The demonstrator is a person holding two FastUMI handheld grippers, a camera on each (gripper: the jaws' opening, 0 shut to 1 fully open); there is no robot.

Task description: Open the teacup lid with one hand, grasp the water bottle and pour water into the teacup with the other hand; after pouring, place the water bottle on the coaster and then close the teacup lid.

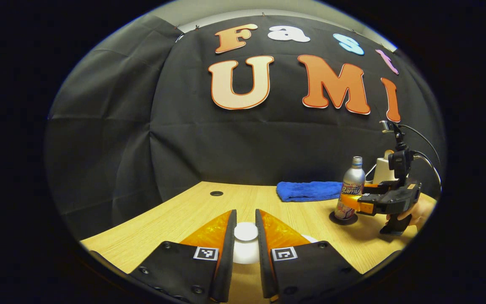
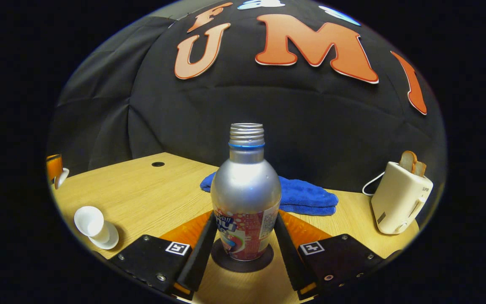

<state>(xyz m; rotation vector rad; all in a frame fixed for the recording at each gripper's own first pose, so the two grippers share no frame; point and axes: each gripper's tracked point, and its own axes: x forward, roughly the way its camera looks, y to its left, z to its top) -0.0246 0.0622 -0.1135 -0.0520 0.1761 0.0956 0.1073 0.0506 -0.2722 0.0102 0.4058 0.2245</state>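
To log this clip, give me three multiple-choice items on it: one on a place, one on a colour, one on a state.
1. Where does the bottle stand? A on the toaster; B on the coaster; C on the bare table.
2. What colour is the towel? A blue; B red; C white.
3. How is the cup? A lid on; B lid off; C upside down.

1 B: the dark coaster rings its base.
2 A: the cloth behind the bottle is blue.
3 B: the cup's mouth is open, and the left gripper holds the lid away from it.
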